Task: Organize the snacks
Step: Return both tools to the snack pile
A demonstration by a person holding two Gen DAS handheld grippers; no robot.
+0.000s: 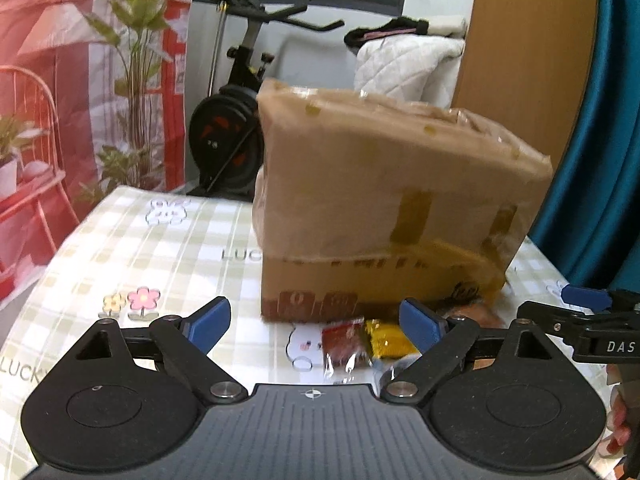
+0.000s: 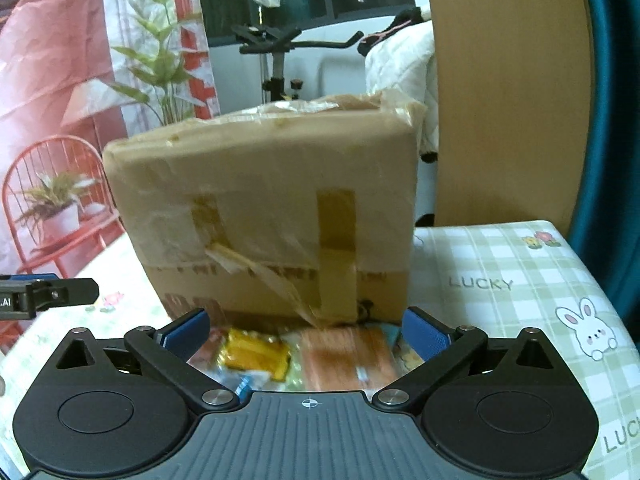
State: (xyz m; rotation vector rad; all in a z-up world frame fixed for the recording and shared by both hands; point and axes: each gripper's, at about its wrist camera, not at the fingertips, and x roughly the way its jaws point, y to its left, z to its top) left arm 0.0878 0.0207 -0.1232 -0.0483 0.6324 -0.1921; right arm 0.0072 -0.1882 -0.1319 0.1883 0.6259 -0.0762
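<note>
- The cardboard box (image 1: pixel 384 208) blocks the middle of the surface (image 1: pixel 132 248).
- Snack packets (image 2: pixel 280 354) crowd its near side.
- Bare cloth runs along the surface's left and right edges.

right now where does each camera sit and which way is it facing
Left wrist: on the left tool, facing the cardboard box and the red and yellow packets; own open fingers, the right tool at right.
Right wrist: on the right tool, facing the same box; own open fingers, the left tool at left.
Shared: box, yellow packet, checked tablecloth.
</note>
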